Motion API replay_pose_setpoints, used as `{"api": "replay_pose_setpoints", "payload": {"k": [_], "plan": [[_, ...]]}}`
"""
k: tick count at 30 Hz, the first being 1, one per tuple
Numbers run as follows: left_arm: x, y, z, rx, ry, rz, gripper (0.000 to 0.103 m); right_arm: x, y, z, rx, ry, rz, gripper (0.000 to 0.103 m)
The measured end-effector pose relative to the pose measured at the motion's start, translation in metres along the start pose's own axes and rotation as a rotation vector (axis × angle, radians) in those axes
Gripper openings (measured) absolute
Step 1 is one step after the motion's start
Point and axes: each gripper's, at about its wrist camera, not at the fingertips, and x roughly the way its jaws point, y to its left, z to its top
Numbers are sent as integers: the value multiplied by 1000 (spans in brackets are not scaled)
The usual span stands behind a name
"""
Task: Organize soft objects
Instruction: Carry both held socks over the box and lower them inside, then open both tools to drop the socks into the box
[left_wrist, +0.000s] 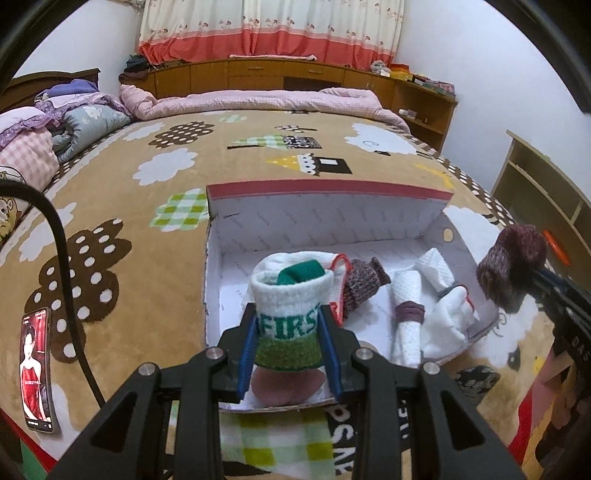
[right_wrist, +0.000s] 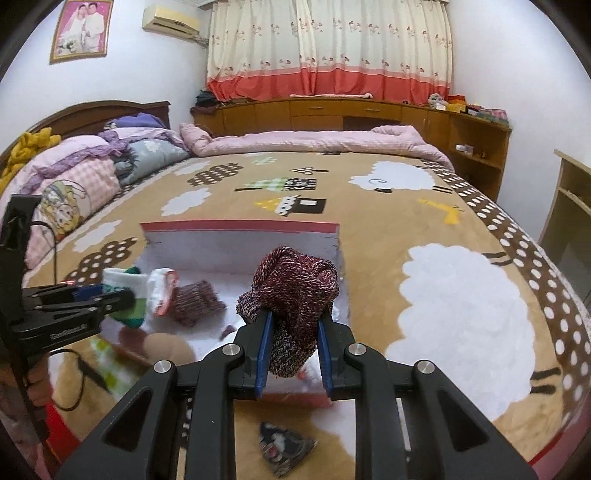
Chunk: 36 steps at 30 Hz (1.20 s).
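My left gripper (left_wrist: 288, 325) is shut on a rolled white-and-green sock (left_wrist: 290, 310) marked "FIRST", held over the near left part of an open white cardboard box (left_wrist: 332, 218) on the bed. My right gripper (right_wrist: 293, 332) is shut on a rolled maroon knit sock (right_wrist: 295, 295), held over the box's (right_wrist: 240, 243) right side; it shows at the right of the left wrist view (left_wrist: 511, 266). In the box lie a maroon knit roll (left_wrist: 364, 286), a white roll with a maroon band (left_wrist: 408, 317) and a white red-trimmed sock (left_wrist: 448, 314).
The box sits on a tan cartoon-print blanket (left_wrist: 147, 206). A phone (left_wrist: 37, 369) lies at the left near a black cable (left_wrist: 62, 266). A small dark patterned item (right_wrist: 282, 448) lies on the blanket before the box. Folded quilts (right_wrist: 92, 173) and wooden cabinets (right_wrist: 351, 114) stand behind.
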Motion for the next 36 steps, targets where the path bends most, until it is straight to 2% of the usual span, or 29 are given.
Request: {"api": "replay_pose_setpoints", "payload": {"k": [9, 14, 16, 21, 24, 29, 36], "plan": [[12, 2, -5, -3, 29, 2, 34, 34, -4, -11, -17, 75, -23, 23], [15, 0, -7, 1, 37, -3, 34, 37, -8, -16, -9, 89, -17, 27], [15, 0, -7, 1, 37, -4, 37, 34, -8, -15, -9, 83, -13, 33], [10, -3, -8, 5, 36, -14, 54, 26, -3, -13, -25, 64, -15, 41], [4, -6, -9, 13, 35, -17, 61, 22, -2, -13, -16, 60, -8, 47], [-5, -11, -12, 37, 33, -4, 64, 13, 0, -13, -10, 47, 7, 49], [-15, -9, -20, 12, 36, -19, 64, -2, 6, -16, -24, 27, 21, 50]]}}
